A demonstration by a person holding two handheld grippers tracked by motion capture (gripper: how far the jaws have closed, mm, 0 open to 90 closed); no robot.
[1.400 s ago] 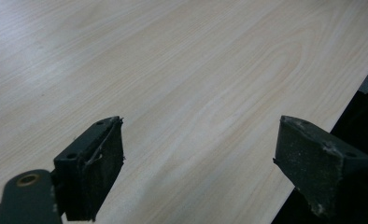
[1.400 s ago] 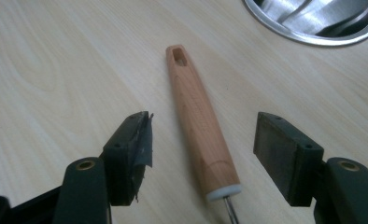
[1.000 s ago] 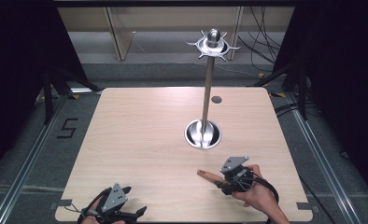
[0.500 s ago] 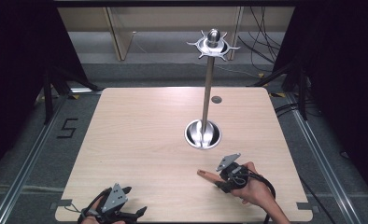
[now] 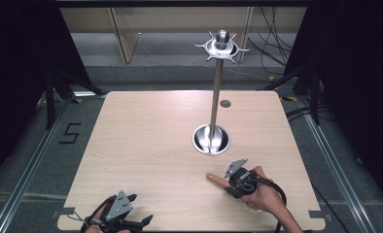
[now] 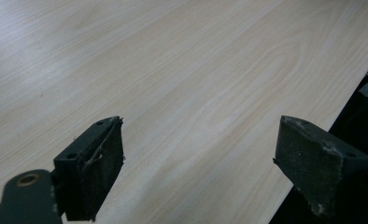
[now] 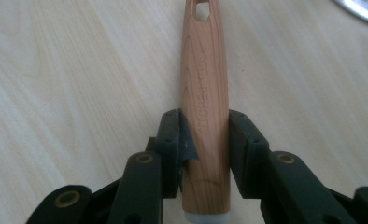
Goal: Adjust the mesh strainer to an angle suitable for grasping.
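Note:
A wooden handle [image 7: 204,93] with a hole near its far end lies on the pale wooden table [image 5: 146,141]. My right gripper [image 7: 204,119] has just been closing its jaws, and both pads now press on the handle's sides. From above, the handle [image 5: 215,178] sticks out to the left of the right gripper [image 5: 231,182], near the table's front right. My left gripper [image 5: 142,222] rests at the front left edge. Its jaws [image 6: 198,140] stand wide apart with bare tabletop between them.
A tall metal stand rises from a round base [image 5: 211,139] right of the table's centre, with a thin pole [image 5: 215,97] and a hooked ring on top [image 5: 221,47]. A small dark disc [image 5: 225,103] sits behind it. Dark floor and cables surround the table.
The right hand has shifted slightly to the left with the wooden handle at its jaws. The left gripper has kept still.

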